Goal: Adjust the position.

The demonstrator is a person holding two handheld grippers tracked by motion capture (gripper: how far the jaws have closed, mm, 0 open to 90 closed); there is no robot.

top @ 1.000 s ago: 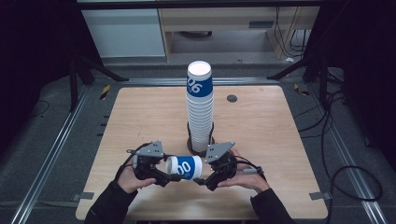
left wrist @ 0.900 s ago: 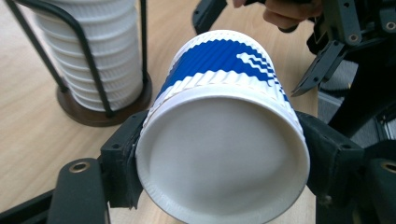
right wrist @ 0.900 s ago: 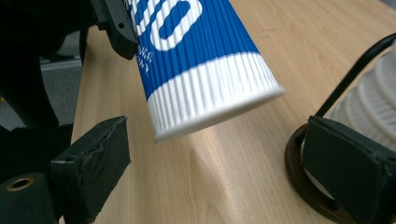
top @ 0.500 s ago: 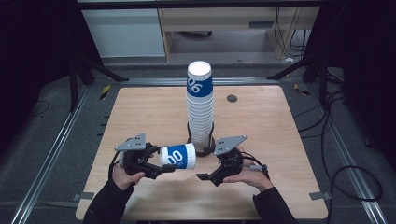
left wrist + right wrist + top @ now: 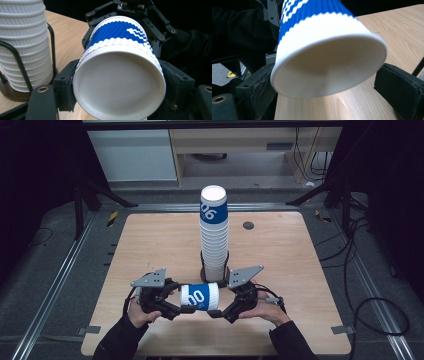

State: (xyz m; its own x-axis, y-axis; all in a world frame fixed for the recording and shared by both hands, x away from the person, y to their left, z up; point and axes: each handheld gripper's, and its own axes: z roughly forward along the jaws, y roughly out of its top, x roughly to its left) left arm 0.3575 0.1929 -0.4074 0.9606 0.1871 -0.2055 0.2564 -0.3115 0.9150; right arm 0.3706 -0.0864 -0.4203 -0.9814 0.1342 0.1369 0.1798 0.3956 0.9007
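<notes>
A blue-and-white ribbed paper cup point(image 5: 200, 296) lies on its side above the table's front edge, between my two grippers. My left gripper point(image 5: 184, 308) is shut on its base end. In the left gripper view both pads point(image 5: 65, 80) press the sides of the cup point(image 5: 117, 82), whose white bottom faces the camera. My right gripper point(image 5: 218, 313) is open and its jaws have just been opening. The cup's open mouth point(image 5: 329, 62) sits between its jaws, and the right-hand pad point(image 5: 399, 85) stands clear of the rim.
A tall stack of matching cups point(image 5: 214, 235) stands upside down in a black wire holder point(image 5: 17, 62) at the middle of the wooden table point(image 5: 300, 270), just behind the grippers. A small dark disc point(image 5: 248, 225) lies at the back right.
A second ago both grippers were at the cup. Half a second ago the left one held it farther left, apart from the right. Now its mouth is back between the right jaws.
</notes>
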